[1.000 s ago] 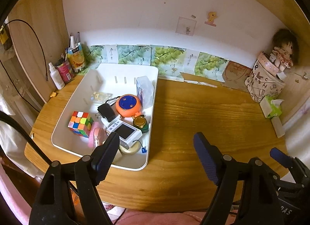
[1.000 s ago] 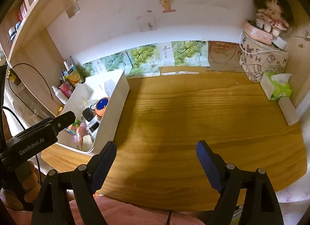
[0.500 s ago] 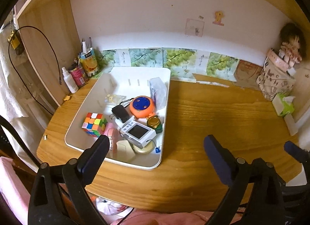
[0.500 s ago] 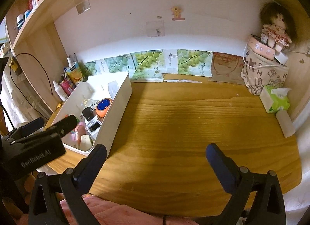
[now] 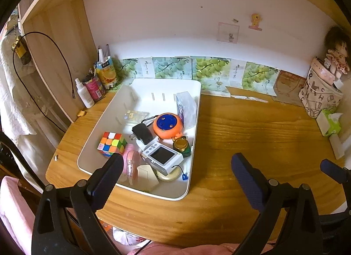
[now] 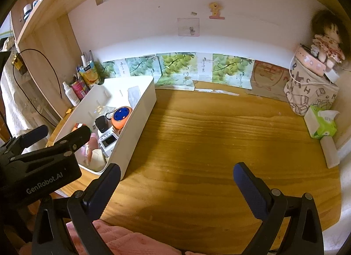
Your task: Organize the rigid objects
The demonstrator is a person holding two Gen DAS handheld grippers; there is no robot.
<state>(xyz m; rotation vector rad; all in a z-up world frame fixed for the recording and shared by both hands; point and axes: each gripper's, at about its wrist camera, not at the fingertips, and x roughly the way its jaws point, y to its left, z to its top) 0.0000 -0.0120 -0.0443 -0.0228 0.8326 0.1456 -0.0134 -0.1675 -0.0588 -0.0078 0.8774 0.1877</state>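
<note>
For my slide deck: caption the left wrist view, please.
Open left claw hovers over a white bin holding a Rubik's cube and small gadgets.

Wooden desk (image 6: 208,145) carries white bin (image 5: 193,145), tissues (image 6: 322,123).

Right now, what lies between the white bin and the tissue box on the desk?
Nothing: only bare wooden desk stretches from the white bin to the green tissue box, shown clearest in the right wrist view.

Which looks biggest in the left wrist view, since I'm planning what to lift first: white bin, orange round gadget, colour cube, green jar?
1. white bin
2. orange round gadget
3. colour cube, close to the gadget, so unsure
4. green jar
</note>
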